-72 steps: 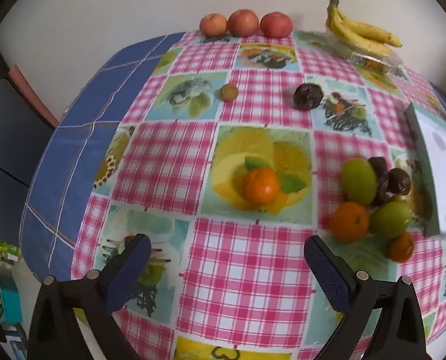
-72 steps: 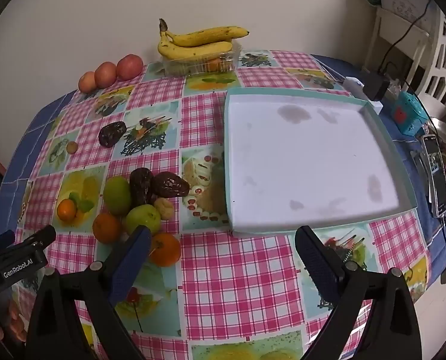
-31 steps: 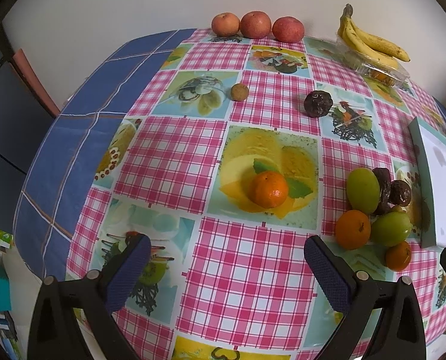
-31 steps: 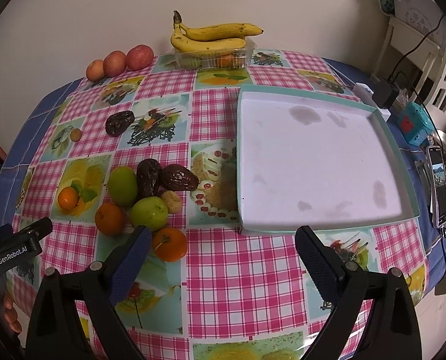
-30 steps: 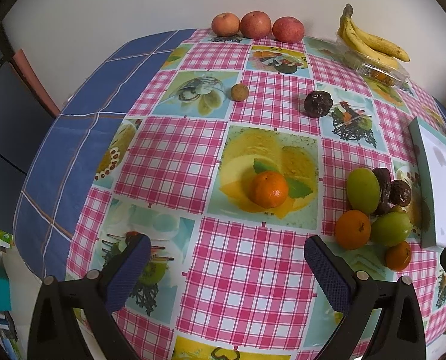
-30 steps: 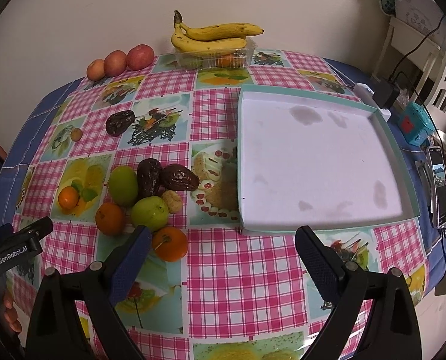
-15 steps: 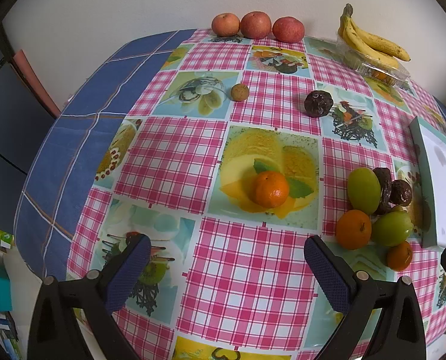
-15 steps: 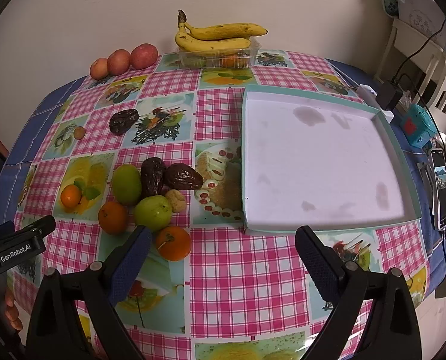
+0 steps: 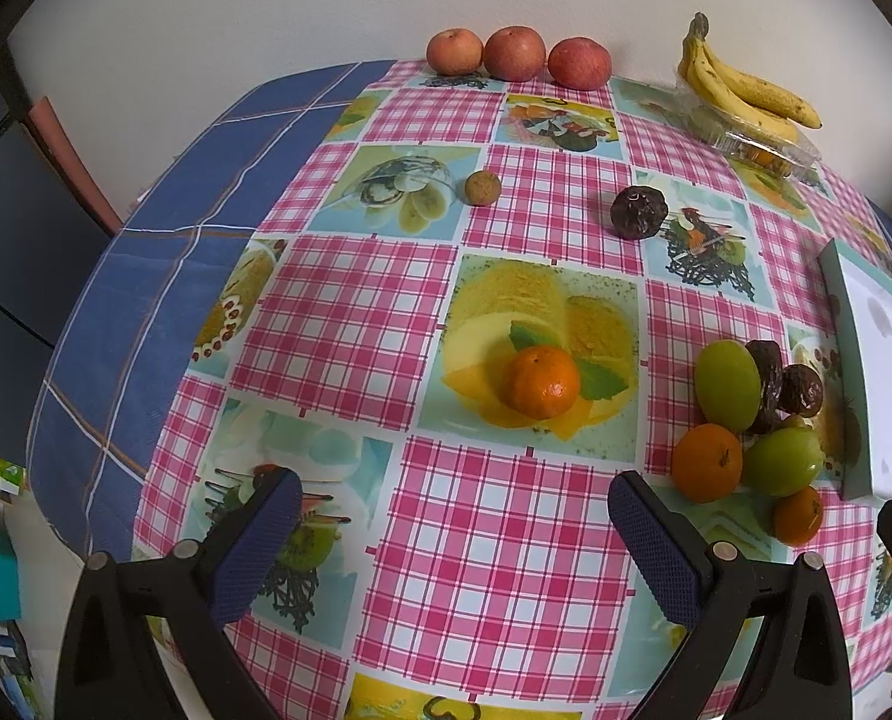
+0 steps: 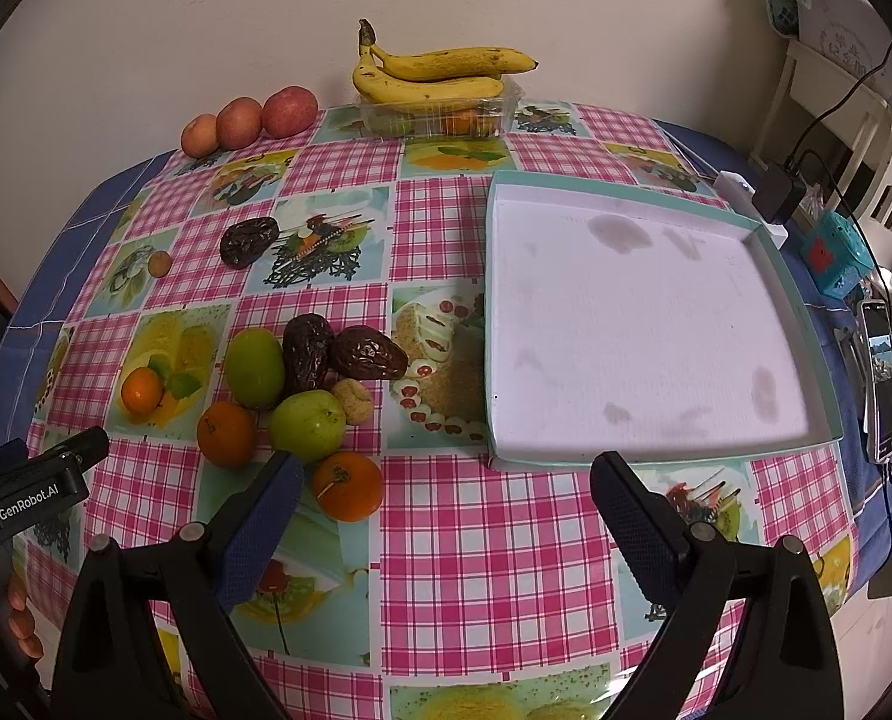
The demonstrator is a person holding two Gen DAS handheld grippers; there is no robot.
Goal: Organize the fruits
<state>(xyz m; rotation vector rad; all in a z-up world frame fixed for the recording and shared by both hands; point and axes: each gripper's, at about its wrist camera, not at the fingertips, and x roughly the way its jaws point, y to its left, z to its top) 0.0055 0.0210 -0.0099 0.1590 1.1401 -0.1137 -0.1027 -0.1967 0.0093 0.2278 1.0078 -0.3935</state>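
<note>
1. The left tool (image 9: 451,516) hangs above the near edge of the desk (image 9: 338,336), its blue pads spread wide apart and holding nothing.
2. A lone orange (image 9: 543,381) lies on the cloth straight ahead of the left tool, between the lines of its two pads and well apart from them.
3. The right tool (image 10: 443,495) likewise hangs with its pads wide apart and empty; the near edge of the white tray (image 10: 661,450) lies just ahead of it.
4. A cluster of fruit (image 10: 290,384) lies left of the tray: two green fruits, two dark wrinkled dates, a small pale fruit and two oranges, most of them touching.
5. The nearest orange of the cluster (image 10: 348,485) sits just beside the right tool's left pad.
6. Farther back lie another date (image 10: 248,242) and a small brown fruit (image 10: 159,263), each alone.
7. Three apples (image 10: 248,119) stand in a row at the wall; bananas (image 10: 440,72) rest on a clear plastic box (image 10: 446,114).
8. A phone (image 10: 880,384) and chargers lie right of the tray.
</note>
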